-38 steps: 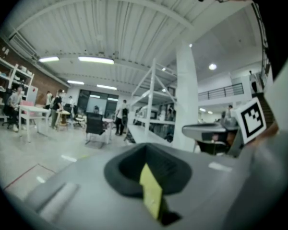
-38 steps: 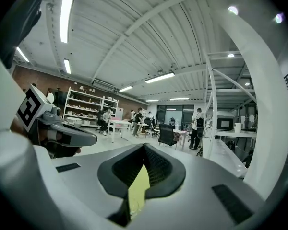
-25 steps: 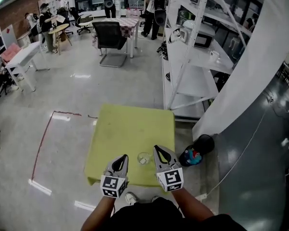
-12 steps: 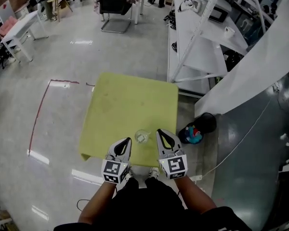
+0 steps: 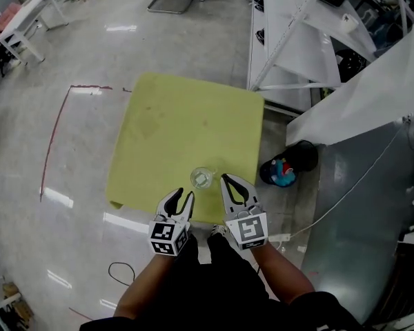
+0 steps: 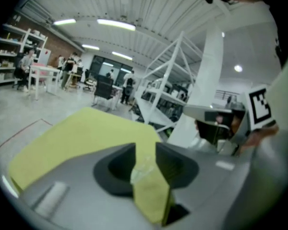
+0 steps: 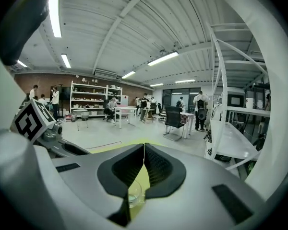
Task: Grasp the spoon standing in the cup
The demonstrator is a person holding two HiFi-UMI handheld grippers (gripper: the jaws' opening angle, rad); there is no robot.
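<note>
One cup: near front edge of desk
Left hand-held gripper: jaws opening, nothing between
Right hand-held gripper: jaws closed, empty

Fig.: we see an open lab/workshop hall w/ polished floor, white racks, desks, chair, strip lights, ppl in bkgd.

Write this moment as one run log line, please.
left claw: opening, empty | right claw: shut, empty | cup: on table, untouched | phase: before grasp
</note>
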